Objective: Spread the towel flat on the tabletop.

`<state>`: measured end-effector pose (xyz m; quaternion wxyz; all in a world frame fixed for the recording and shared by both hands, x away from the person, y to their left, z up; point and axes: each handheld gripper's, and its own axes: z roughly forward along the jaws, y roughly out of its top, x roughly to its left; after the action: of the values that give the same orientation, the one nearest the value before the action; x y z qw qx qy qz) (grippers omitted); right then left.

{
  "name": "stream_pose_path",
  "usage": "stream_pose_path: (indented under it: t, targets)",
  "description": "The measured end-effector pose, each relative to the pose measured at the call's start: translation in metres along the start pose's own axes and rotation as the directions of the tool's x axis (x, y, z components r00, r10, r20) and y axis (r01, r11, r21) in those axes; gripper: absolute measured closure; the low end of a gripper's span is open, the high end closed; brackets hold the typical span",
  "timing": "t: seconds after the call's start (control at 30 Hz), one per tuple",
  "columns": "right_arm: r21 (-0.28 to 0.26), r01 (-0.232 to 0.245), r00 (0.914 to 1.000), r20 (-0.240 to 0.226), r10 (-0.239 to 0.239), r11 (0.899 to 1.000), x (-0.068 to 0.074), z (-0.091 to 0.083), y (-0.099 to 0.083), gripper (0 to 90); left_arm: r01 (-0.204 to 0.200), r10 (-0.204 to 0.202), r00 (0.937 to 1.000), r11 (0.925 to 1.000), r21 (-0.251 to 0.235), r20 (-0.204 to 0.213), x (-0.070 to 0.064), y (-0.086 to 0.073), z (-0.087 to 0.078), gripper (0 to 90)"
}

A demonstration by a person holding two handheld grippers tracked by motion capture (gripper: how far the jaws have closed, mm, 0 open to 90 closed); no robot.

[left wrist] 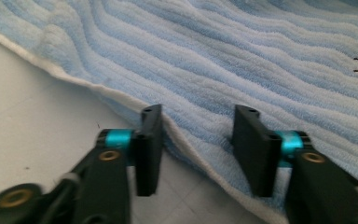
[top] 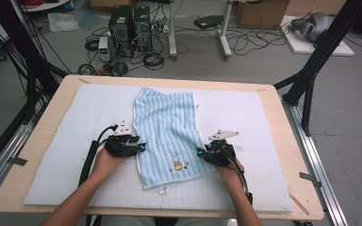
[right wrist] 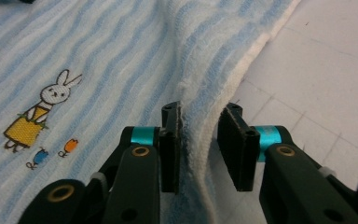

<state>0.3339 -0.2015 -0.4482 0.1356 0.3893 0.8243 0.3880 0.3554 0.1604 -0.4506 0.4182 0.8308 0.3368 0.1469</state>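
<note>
Soft, light, limp blue towel (top: pixel 168 133): you are straddling its left hem with the spread left hand-held gripper (top: pixel 140 147) and its right hem with the spread right hand-held gripper (top: pixel 201 152).

No readable text on anything

Left gripper (top: pixel 140 147) jaws apart; right gripper (top: pixel 200 152) jaws apart

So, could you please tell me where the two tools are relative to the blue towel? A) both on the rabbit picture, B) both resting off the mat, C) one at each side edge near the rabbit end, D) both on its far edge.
C: the left tool straddles the towel's left edge, the right tool its right edge, jaws open.
</note>
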Motion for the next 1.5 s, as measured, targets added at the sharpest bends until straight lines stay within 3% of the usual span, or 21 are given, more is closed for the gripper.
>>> stream_pose_path:
  t: [0.03, 0.07, 0.13, 0.23, 0.3, 0.37, 0.47, 0.53, 0.6, 0.7, 0.77, 0.87, 0.97, 1.03, 1.2, 1.27, 1.33, 1.43, 1.47, 1.5]
  targets:
    - [-0.002, -0.004, 1.0, -0.009, 0.004, 1.0, 0.0, 0.0, 0.0, 74.0, 0.0, 0.0, 1.0, 1.0, -0.002, 0.009, 0.0, 0.0, 0.001, 80.8]
    - [0.0, -0.006, 0.9999, -0.016, 0.006, 1.0, 0.0, 0.0, 0.0, 76.1, 0.0, 0.0, 0.9999, 1.0, -0.002, 0.014, 0.0, 0.0, 0.001, 83.9]
    - [-0.001, -0.007, 0.9996, -0.029, 0.007, 1.0, 0.0, 0.0, -0.001, 78.9, 0.029, -0.029, 0.9993, 0.9996, -0.001, 0.025, 0.007, 0.001, 0.001, 85.4]
    - [-0.012, -0.017, 0.9991, -0.039, 0.016, 1.0, 0.001, 0.0, 0.0, 79.7, 0.085, -0.086, 0.9961, 0.9962, -0.016, -0.022, 0.024, 0.003, 0.003, 85.5]
    - [-0.03, -0.029, 0.9988, -0.039, 0.028, 0.999, 0.004, 0.0, 0.001, 77.8, 0.15, -0.151, 0.9879, 0.9883, -0.029, -0.036, 0.038, 0.003, 0.003, 85.4]
    - [-0.047, -0.028, 0.9988, -0.042, 0.026, 0.998, 0.008, -0.001, 0.004, 72.4, 0.169, -0.171, 0.9823, 0.985, -0.034, -0.076, 0.051, 0.006, 0.004, 85.3]
    - [-0.08, -0.029, 0.9991, -0.035, 0.027, 0.996, 0.012, -0.002, 0.007, 66.1, 0.2, -0.202, 0.9752, 0.9793, -0.033, -0.091, 0.064, 0.007, 0.005, 84.7]
    - [-0.11, -0.037, 0.9992, -0.02, 0.035, 0.993, 0.012, -0.005, 0.009, 60.9, 0.224, -0.227, 0.9708, 0.9736, -0.047, -0.078, 0.065, 0.006, 0.006, 77.9]
    - [-0.146, -0.063, 0.998, -0.013, 0.062, 0.987, 0.01, -0.009, 0.01, 52.6, 0.249, -0.252, 0.9662, 0.9672, -0.05, -0.055, 0.064, 0.006, 0.003, 56.7]
    - [-0.209, -0.101, 0.9944, 0.008, 0.105, 0.973, 0.004, -0.017, 0.013, 47.0, 0.239, -0.242, 0.9697, 0.9675, -0.082, -0.031, 0.058, 0.007, -0.007, 46.0]
    - [-0.232, -0.129, 0.9906, 0.016, 0.136, 0.964, 0.0, -0.019, 0.017, 43.2, 0.232, -0.233, 0.9724, 0.9666, -0.108, 0.007, 0.055, 0.008, -0.015, 41.8]
    - [-0.212, -0.119, 0.9903, 0.045, 0.132, 0.97, -0.005, -0.011, 0.028, 43.0, 0.202, -0.201, 0.9793, 0.9669, -0.155, 0.024, 0.05, 0.004, -0.026, 41.9]
    - [-0.19, -0.112, 0.9907, 0.055, 0.125, 0.975, -0.01, 0.004, 0.044, 43.5, 0.202, -0.196, 0.9792, 0.9653, -0.165, 0.051, 0.047, -0.003, -0.032, 40.1]
    - [-0.166, -0.133, 0.9885, 0.049, 0.143, 0.977, -0.015, 0.016, 0.054, 42.6, 0.188, -0.183, 0.982, 0.9682, -0.165, 0.048, 0.045, -0.007, -0.033, 40.1]
    - [-0.033, -0.191, 0.9813, 0.017, 0.192, 0.981, -0.025, 0.046, 0.069, 35.8, 0.203, -0.196, 0.9788, 0.9655, -0.163, 0.059, 0.044, -0.018, -0.036, 40.1]
    - [-0.011, -0.195, 0.9806, 0.012, 0.196, 0.981, -0.026, 0.05, 0.07, 34.6, 0.208, -0.201, 0.9777, 0.9634, -0.169, 0.061, 0.045, -0.02, -0.037, 40.1]
    - [0.023, -0.179, 0.9833, 0.039, 0.178, 0.984, -0.026, 0.057, 0.068, 35.2, 0.213, -0.206, 0.9767, 0.9619, -0.171, 0.058, 0.046, -0.022, -0.037, 40.1]
    - [0.07, -0.112, 0.9897, 0.097, 0.105, 0.991, -0.022, 0.063, 0.067, 46.7, 0.224, -0.217, 0.9743, 0.9604, -0.165, 0.062, 0.047, -0.023, -0.038, 40.2]
    - [0.076, -0.077, 0.9902, 0.122, 0.067, 0.994, -0.021, 0.063, 0.067, 52.9, 0.224, -0.217, 0.9743, 0.96, -0.168, 0.059, 0.047, -0.023, -0.038, 40.2]
    - [0.08, -0.051, 0.9922, 0.118, 0.041, 0.996, -0.021, 0.063, 0.068, 65.6, 0.224, -0.217, 0.9743, 0.9593, -0.171, 0.061, 0.047, -0.023, -0.038, 40.2]
